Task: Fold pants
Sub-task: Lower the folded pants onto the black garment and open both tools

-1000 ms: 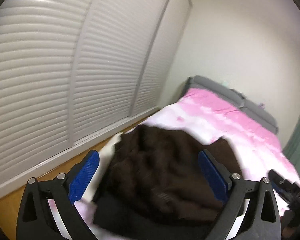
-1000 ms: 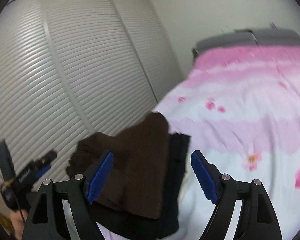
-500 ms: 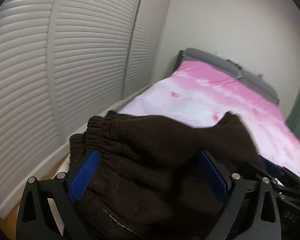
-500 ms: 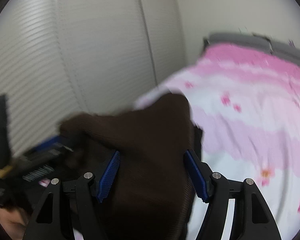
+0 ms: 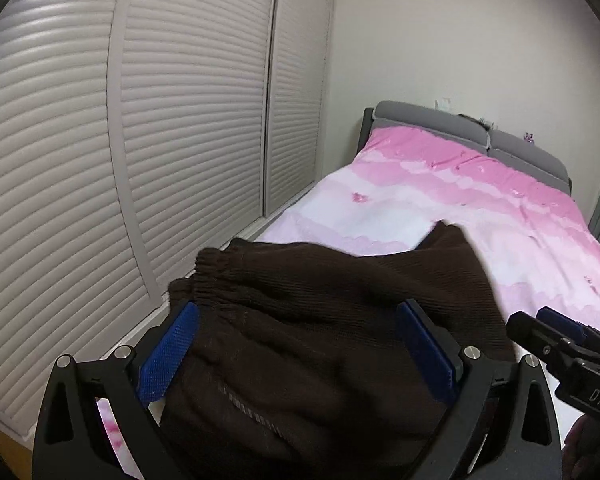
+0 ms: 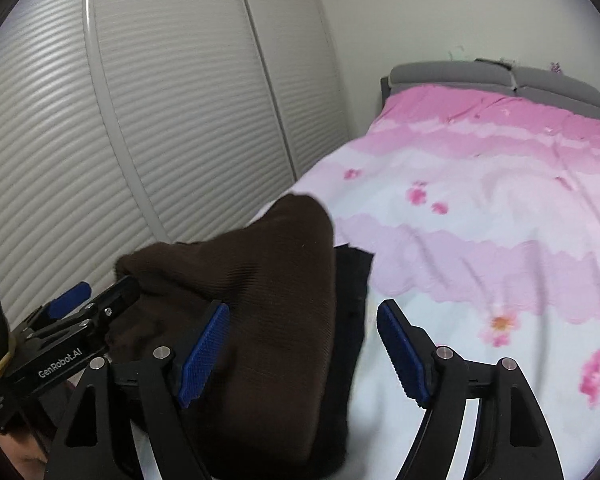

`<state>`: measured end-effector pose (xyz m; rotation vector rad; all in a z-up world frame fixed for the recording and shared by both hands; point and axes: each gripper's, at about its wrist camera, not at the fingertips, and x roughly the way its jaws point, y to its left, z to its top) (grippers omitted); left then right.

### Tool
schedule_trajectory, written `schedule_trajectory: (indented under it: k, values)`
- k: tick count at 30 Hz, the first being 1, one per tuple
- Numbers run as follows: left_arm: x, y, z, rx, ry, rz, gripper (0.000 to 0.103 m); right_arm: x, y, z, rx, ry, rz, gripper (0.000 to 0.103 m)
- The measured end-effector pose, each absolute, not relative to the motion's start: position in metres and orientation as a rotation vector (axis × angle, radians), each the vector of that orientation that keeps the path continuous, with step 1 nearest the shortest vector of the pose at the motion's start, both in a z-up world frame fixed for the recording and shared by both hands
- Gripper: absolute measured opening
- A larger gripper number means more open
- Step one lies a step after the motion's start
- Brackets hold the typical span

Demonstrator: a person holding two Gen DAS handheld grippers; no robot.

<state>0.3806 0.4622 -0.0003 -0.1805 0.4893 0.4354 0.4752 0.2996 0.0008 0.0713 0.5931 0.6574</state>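
home bedroom | bed [image 6: 480, 216], pink floral bedding | louvered closet doors [image 5: 180, 120]

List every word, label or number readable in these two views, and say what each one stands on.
"GenRobot.AI": white print on the body of the left gripper, seen in the right wrist view.
"DAS": white letters, cut off at the frame edge, on the body of the right gripper, seen in the left wrist view.
Pale stitching on the brown pants: not readable.
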Motion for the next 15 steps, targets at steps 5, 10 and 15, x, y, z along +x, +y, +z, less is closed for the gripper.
schedule_trajectory:
  k: [5, 10, 15]
  values:
    - [0.334, 0.407, 0.027, -0.135, 0.472, 0.418, 0.102, 0.409, 0.228, 0.031, 0.055, 0.5, 0.588, 0.076]
    - [0.271, 0.329, 0.037, -0.143, 0.481, 0.357, 0.103, 0.334, 0.137, 0.05, 0.047, 0.453, 0.494, 0.077]
    - [0.214, 0.238, 0.041, -0.115, 0.48, 0.258, 0.103, 0.245, 0.033, 0.067, 0.045, 0.401, 0.354, 0.087]
